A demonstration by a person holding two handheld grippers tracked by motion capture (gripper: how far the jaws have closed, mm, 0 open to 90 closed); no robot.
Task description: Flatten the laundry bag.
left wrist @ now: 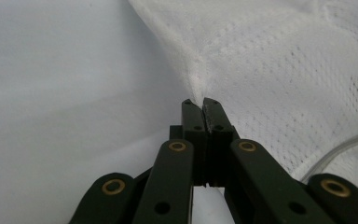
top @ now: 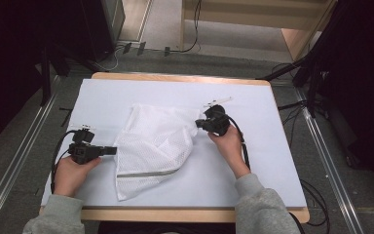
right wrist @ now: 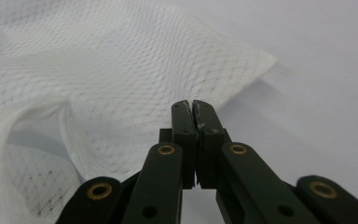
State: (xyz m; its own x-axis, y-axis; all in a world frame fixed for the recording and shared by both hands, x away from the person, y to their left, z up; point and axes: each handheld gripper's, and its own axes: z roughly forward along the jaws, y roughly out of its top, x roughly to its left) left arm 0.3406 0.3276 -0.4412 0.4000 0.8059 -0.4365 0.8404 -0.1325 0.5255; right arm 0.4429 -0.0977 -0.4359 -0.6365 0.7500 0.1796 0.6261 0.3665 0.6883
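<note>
A white mesh bag [top: 151, 144] lies crumpled on the white-covered table [top: 258, 161], with a grey strip [top: 146, 173] across its near end. My left gripper [top: 114, 150] is at the bag's left edge. Its jaws are shut, and the mesh [left wrist: 270, 70] puckers into the tips of the left gripper [left wrist: 199, 101]. My right gripper [top: 198, 124] is at the bag's right side. In its own view the right gripper [right wrist: 189, 103] is shut where the edge of the mesh [right wrist: 121, 79] meets its tips, and a flat corner [right wrist: 265, 60] lies beyond.
The table's wooden edge [top: 185, 214] runs along the near side. Dark stands and cables [top: 311, 83] sit on the floor to the right, and more cables [top: 126, 48] lie behind the table. Bare white cover spreads around the bag.
</note>
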